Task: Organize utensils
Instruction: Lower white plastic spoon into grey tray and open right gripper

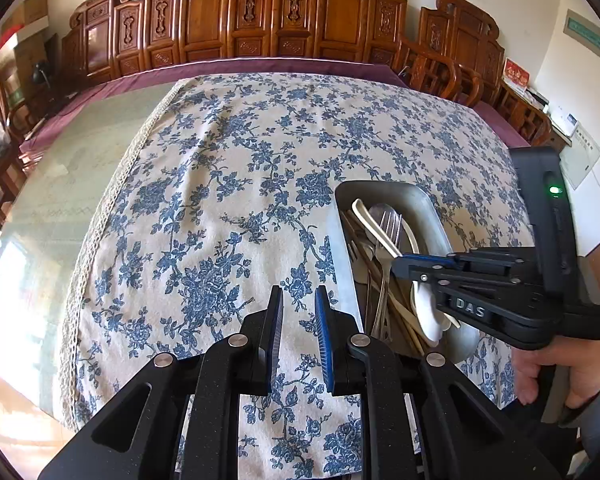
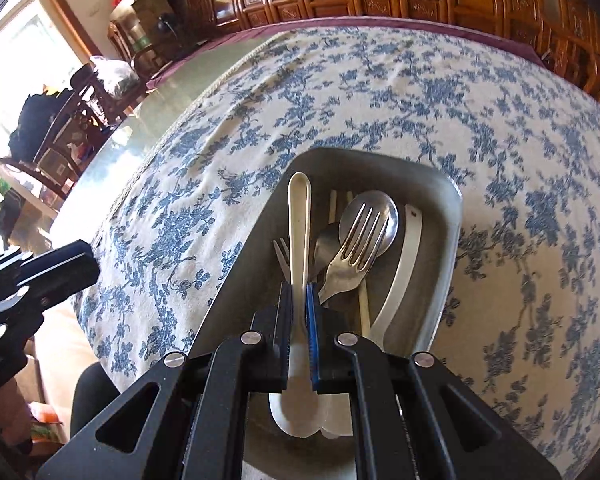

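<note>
A metal tray [image 2: 444, 216] lies on the floral tablecloth and holds mixed utensils. Among them are a steel fork [image 2: 356, 252], a steel spoon [image 2: 374, 210], a second white spoon [image 2: 404, 264] and chopsticks [image 2: 333, 204]. My right gripper [image 2: 299, 292] is shut on the handle of a white spoon [image 2: 299, 232], tilted down over the tray's near end. From the left wrist view, the right gripper [image 1: 398, 262] reaches in from the right and pinches that white spoon [image 1: 374, 228] above the tray [image 1: 380, 186]. My left gripper [image 1: 298, 320] hovers over bare cloth left of the tray, jaws slightly apart, nothing between them.
The blue-flowered tablecloth [image 1: 240, 184] covers most of the table, with bare glass tabletop [image 1: 60, 200] to its left. Carved wooden chairs [image 1: 260, 12] line the far side. A person's hand [image 1: 560, 368] holds the right gripper's handle.
</note>
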Available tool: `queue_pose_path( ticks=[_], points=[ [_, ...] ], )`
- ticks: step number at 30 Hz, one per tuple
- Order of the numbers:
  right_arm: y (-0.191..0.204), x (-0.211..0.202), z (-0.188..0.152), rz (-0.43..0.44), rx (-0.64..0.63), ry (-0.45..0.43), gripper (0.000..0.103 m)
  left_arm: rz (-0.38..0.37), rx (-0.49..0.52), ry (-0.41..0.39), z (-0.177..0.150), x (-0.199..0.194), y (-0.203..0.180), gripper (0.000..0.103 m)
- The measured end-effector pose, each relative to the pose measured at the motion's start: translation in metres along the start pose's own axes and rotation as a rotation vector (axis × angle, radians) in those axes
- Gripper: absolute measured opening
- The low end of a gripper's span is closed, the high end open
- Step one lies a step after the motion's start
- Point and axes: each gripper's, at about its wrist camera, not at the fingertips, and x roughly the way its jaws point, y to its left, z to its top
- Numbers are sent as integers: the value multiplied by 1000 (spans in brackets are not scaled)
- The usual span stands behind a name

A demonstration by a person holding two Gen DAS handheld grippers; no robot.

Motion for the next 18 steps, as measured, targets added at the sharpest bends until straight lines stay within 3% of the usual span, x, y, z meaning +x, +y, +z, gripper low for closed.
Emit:
queue_pose_path(
  ticks=[9,18],
  points=[
    [-5,5,4,-66,-23,-19,10,6,3,7,-2,-1,-4,15],
    [-15,-37,-7,-65,-31,-96,10,12,10,-16,-4,-14,-17,15]
  ],
)
